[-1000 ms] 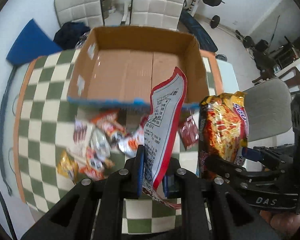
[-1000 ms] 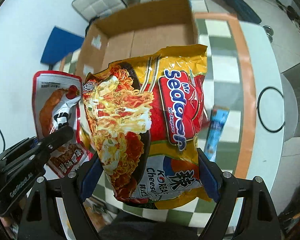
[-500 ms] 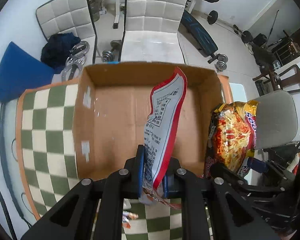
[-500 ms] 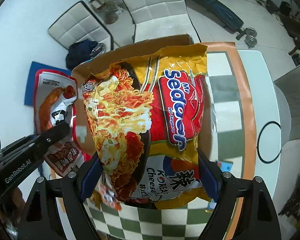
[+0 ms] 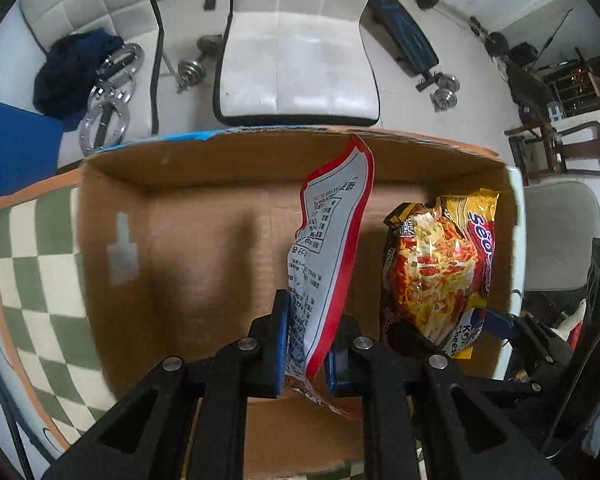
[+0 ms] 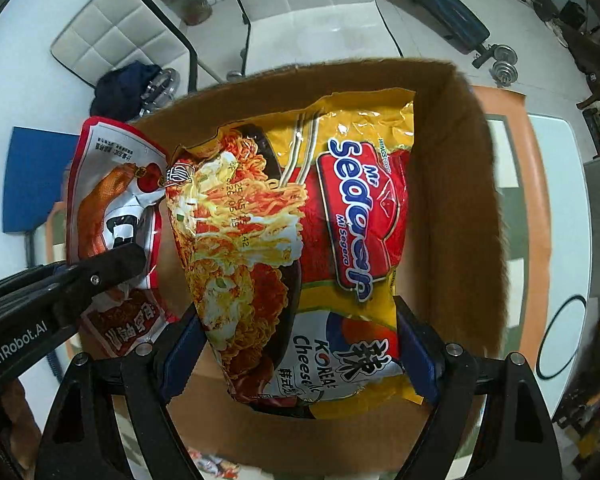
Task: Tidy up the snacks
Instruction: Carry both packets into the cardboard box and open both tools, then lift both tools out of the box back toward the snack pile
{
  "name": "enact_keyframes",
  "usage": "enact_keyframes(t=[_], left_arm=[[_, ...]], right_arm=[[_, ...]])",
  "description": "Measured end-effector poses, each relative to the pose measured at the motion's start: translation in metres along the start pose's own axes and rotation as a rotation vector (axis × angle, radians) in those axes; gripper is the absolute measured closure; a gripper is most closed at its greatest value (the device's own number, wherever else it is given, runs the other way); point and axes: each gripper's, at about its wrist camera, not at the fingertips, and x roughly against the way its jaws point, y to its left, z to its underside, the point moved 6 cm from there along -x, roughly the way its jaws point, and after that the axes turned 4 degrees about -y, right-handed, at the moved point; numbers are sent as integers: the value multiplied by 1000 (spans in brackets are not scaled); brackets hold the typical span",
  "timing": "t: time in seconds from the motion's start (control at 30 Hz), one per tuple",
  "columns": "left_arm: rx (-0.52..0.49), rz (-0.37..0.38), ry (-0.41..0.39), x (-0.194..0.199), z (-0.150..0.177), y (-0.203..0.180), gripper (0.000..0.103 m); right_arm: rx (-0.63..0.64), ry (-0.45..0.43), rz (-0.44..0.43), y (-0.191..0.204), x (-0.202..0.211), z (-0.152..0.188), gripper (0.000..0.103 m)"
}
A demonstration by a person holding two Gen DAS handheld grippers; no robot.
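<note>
My left gripper (image 5: 305,344) is shut on a red-and-white snack pouch (image 5: 328,248) and holds it upright inside the open cardboard box (image 5: 204,240). My right gripper (image 6: 296,356) is shut on a yellow Mi Sedaap noodle packet (image 6: 320,248), also inside the box near its right wall. The noodle packet (image 5: 440,272) shows to the right in the left wrist view. The pouch (image 6: 112,208) and the left gripper's finger (image 6: 100,272) show to the left in the right wrist view. The box floor is bare under both.
The box stands on a green-and-white checked table (image 5: 32,272) with an orange rim. White chairs (image 5: 296,64), dumbbells (image 5: 444,92) and a blue mat (image 5: 8,148) lie on the floor beyond. A grey chair (image 5: 560,236) stands at the right.
Both grippers moved forward over the near box wall with their packets. The loose snack pile on the table has dropped out of view behind them.
</note>
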Motion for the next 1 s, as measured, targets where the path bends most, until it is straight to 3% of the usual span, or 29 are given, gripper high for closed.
enact_keyframes(t=[0.17, 0.47, 0.67, 0.73, 0.8, 0.9, 1.0], left_arm=[[-11, 10, 45, -24, -7, 1, 91], [-7, 45, 93, -45, -9, -5, 91], [-16, 29, 95, -52, -11, -5, 88], [-11, -1, 88, -49, -13, -4, 81], [0, 1, 75, -45, -15, -4, 61], [29, 9, 53, -36, -17, 0, 34], [8, -26, 21, -23, -18, 1, 19]], right_arm=[[-9, 28, 14, 22, -11, -34, 15], [-5, 48, 29, 38, -40, -51, 15], [4, 49, 44, 40, -45, -53, 15], [5, 68, 34, 42, -49, -51, 14], [4, 85, 40, 43, -52, -52, 13], [12, 52, 45, 42, -40, -54, 3], [24, 34, 73, 48, -28, -57, 3]])
